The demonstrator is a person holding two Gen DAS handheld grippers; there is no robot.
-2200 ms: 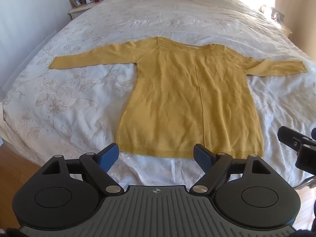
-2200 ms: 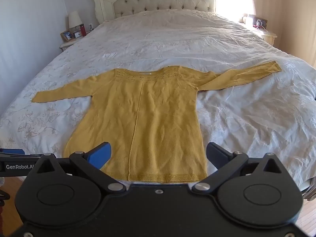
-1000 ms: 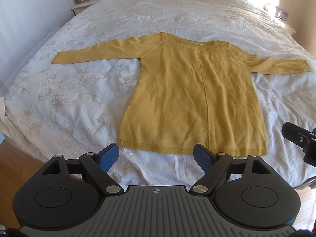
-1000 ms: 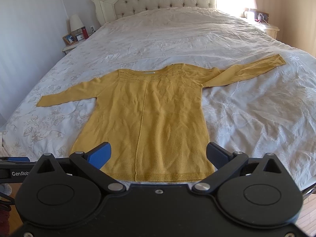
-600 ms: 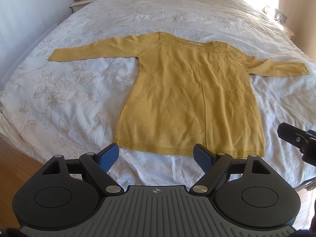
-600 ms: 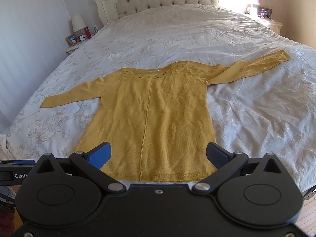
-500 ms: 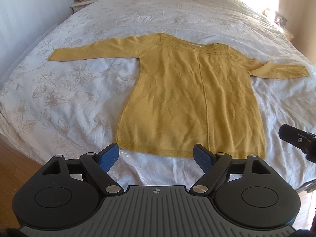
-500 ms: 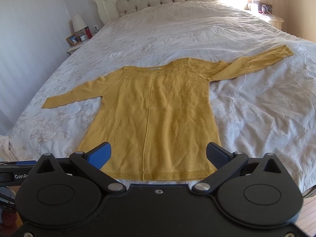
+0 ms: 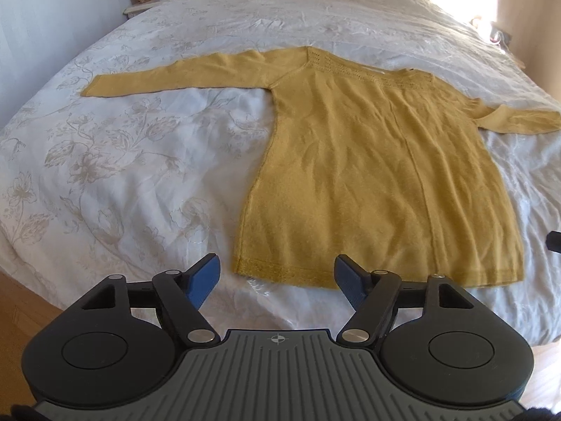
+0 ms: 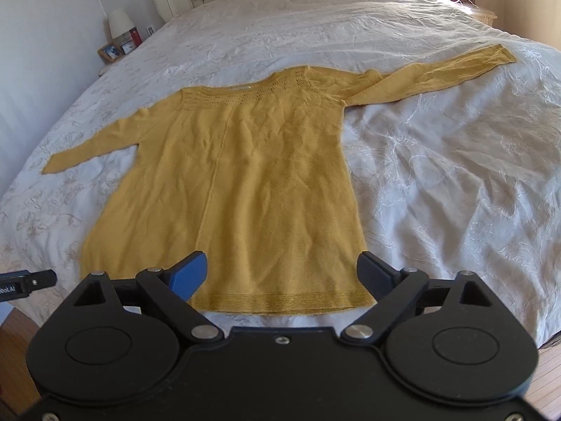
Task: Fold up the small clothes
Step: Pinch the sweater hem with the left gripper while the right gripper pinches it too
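Little lettering can be read. At the left edge of the right wrist view, white characters are printed on a black bar point(image 10: 26, 283) belonging to the other gripper; only the cut-off end of the word shows, read as "oot.AI" or the like, the first letters lying outside the frame. In the left wrist view, a small crosshair sign point(image 9: 278, 339) is marked on the grey ribbed housing, lower centre. Nothing on the nightstand items can be made out.

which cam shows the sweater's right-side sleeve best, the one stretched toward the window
The right wrist view: that sleeve of the yellow sweater lies fully in frame, flat from shoulder to cuff on the bedspread. The left wrist view squeezes the same sleeve against its right edge, foreshortened, with a fold near the shoulder.
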